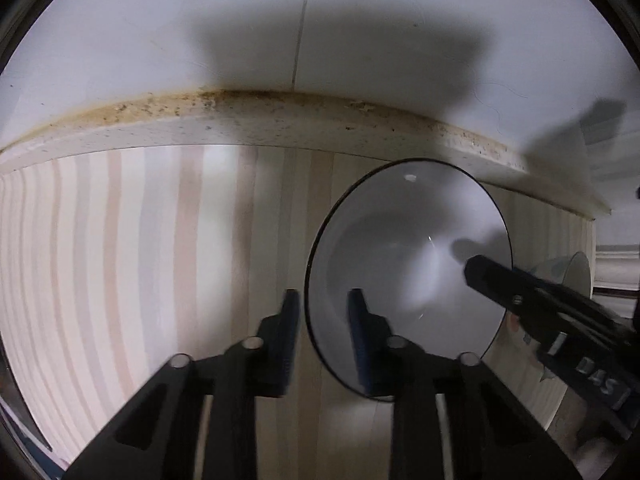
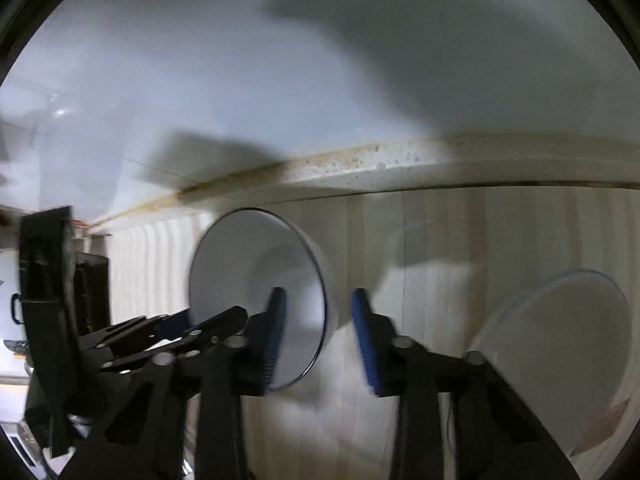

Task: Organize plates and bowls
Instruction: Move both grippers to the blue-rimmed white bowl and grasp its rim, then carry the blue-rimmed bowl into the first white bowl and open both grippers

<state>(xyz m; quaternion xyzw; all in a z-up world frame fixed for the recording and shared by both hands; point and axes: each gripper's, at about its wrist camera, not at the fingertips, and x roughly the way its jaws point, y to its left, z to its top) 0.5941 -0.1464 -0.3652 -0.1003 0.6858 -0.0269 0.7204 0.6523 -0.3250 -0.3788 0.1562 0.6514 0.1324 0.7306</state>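
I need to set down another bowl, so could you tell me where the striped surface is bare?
Bare: the striped surface left of the dark-rimmed white bowl, up to the stained ledge. Crowded: around that bowl, where both grippers meet, and further right by the second bowl.

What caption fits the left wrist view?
Left gripper, jaws open, straddles a bowl rim on a striped counter.

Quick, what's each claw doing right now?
Left claw: astride the bowl rim, grip cannot be told.
Right claw: open, astride its opposite rim, pads clear.
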